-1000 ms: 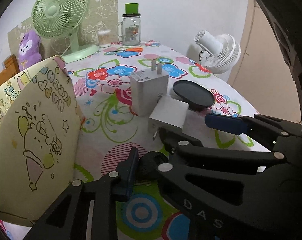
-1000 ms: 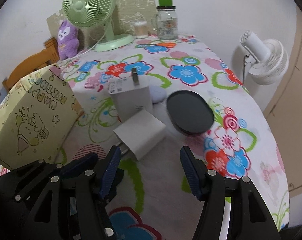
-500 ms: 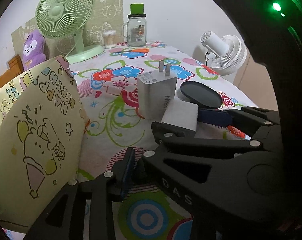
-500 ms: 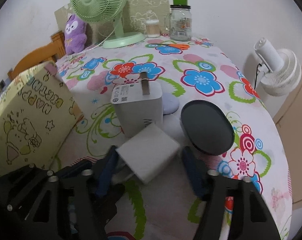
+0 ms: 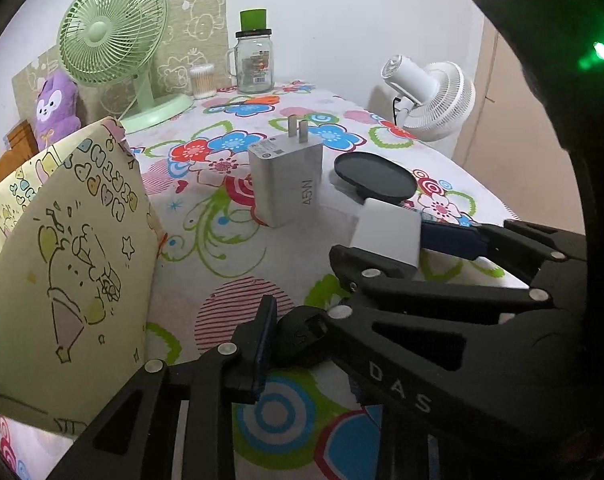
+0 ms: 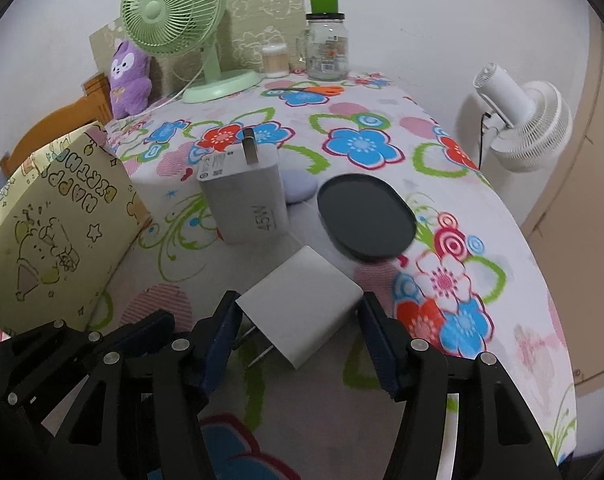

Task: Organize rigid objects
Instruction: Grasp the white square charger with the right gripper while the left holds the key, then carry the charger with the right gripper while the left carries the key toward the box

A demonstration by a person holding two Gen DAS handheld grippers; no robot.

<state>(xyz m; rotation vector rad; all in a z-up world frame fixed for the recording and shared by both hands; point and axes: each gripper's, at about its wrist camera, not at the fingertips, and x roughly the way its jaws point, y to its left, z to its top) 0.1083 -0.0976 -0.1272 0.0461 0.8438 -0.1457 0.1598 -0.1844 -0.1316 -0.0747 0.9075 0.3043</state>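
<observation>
My right gripper [image 6: 298,336] now has the small white charger [image 6: 302,306] between its blue pads, low in the middle of the right wrist frame, where a second ago that charger lay on the cloth ahead of the open fingers. The jaws have just been closing: the left pad sits against the charger's left corner and the right pad is at its right corner, though I cannot tell for sure that the right one presses. The charger rests on the flowered tablecloth [image 6: 382,128] with its prongs pointing toward the bottom of the frame. My left gripper [image 5: 286,336], at the lower centre of its own frame, is shut on a small black object [image 5: 302,334] whose kind I cannot make out. The bigger grey charger [image 6: 244,196] stands upright just above the white one, with the dark oval dish [image 6: 366,218] to its right and the yellow birthday bag [image 6: 58,228] at the left edge. I judge the white charger is about ready to lift, probably toward that bag.
</observation>
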